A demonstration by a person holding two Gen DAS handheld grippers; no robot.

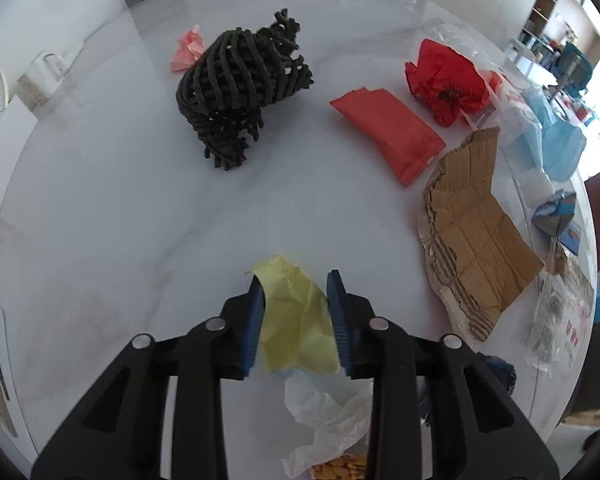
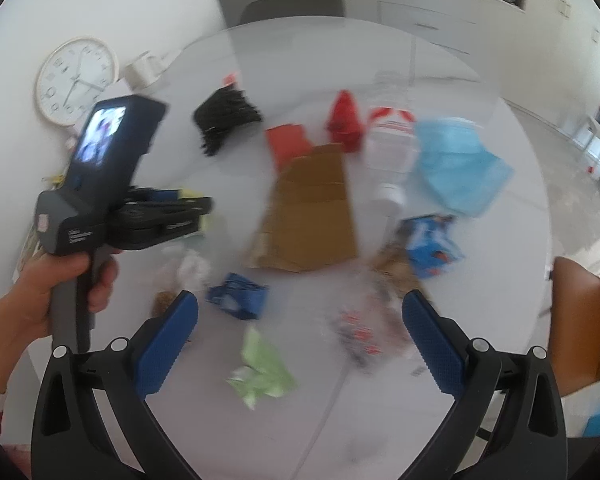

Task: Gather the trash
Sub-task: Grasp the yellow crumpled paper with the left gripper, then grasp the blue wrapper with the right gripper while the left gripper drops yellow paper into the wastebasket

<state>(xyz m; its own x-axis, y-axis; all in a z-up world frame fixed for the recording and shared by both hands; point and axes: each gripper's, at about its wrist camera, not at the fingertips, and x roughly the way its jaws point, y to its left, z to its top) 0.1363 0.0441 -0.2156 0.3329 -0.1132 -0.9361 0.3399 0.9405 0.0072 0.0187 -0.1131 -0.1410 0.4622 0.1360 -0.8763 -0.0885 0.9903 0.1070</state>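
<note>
My left gripper [image 1: 296, 312] is shut on a crumpled yellow paper [image 1: 296, 320], held between its blue pads just above the white round table [image 1: 140, 220]. The left gripper also shows in the right wrist view [image 2: 204, 212], held by a hand, with yellow paper at its tip. My right gripper [image 2: 300, 320] is open and empty above the table's near side. Below it lie a crumpled green paper [image 2: 262, 368], a blue wrapper [image 2: 238, 296] and a clear printed wrapper [image 2: 360, 332]. The right wrist view is blurred.
On the table lie a black woven basket [image 1: 236, 88], pink paper [image 1: 188, 50], a red packet [image 1: 392, 132], red crumpled paper [image 1: 448, 80], torn cardboard [image 1: 476, 240], blue face masks [image 1: 548, 140] and white tissue [image 1: 332, 412]. A wall clock [image 2: 76, 80] leans at the left.
</note>
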